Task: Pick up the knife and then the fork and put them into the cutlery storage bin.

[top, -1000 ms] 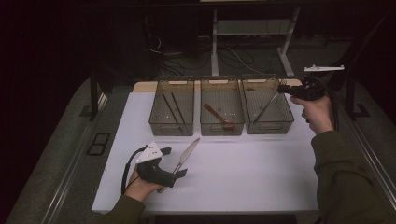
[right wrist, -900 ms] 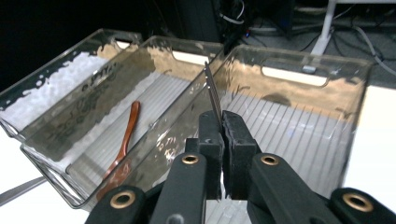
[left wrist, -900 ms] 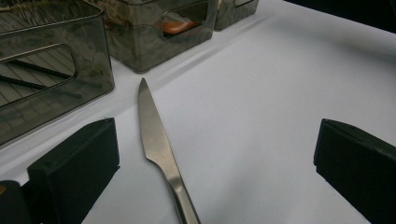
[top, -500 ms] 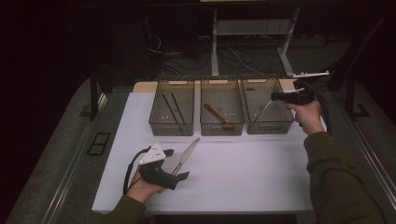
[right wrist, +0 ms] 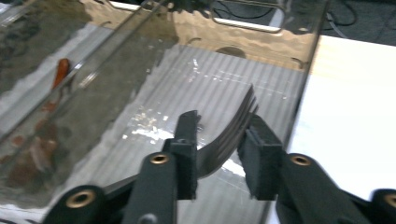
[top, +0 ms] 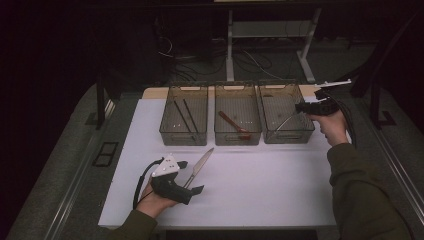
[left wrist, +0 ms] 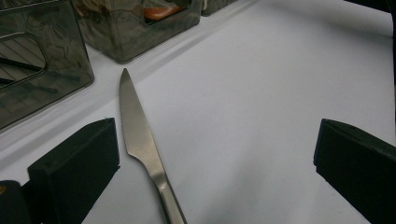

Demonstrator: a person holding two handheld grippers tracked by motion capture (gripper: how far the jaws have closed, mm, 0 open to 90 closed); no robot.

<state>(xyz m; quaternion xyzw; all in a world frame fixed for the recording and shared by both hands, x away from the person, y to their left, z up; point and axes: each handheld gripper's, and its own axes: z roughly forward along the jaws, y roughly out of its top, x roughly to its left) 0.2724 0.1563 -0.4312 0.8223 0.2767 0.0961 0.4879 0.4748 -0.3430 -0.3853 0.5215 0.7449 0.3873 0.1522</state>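
Up high, the white bench (top: pixel 260 190) holds three see-through bins in a row along its far edge. The right claw (top: pixel 300 107) is over the right bin (top: pixel 286 134), with a fork (top: pixel 285 121) leaning in it. The left claw (top: pixel 192 177) rests near the front left corner, beside a knife (top: pixel 200 164).

Next, in the left gripper view, the left claw (left wrist: pixel 210 163) is wide open. The knife (left wrist: pixel 140 144) lies flat between its jaws, close to one of them.

Last, in the right gripper view, the right claw (right wrist: pixel 217 154) has just been opening. The fork (right wrist: pixel 231 135) sits between its jaws, inside the bin (right wrist: pixel 299 93).
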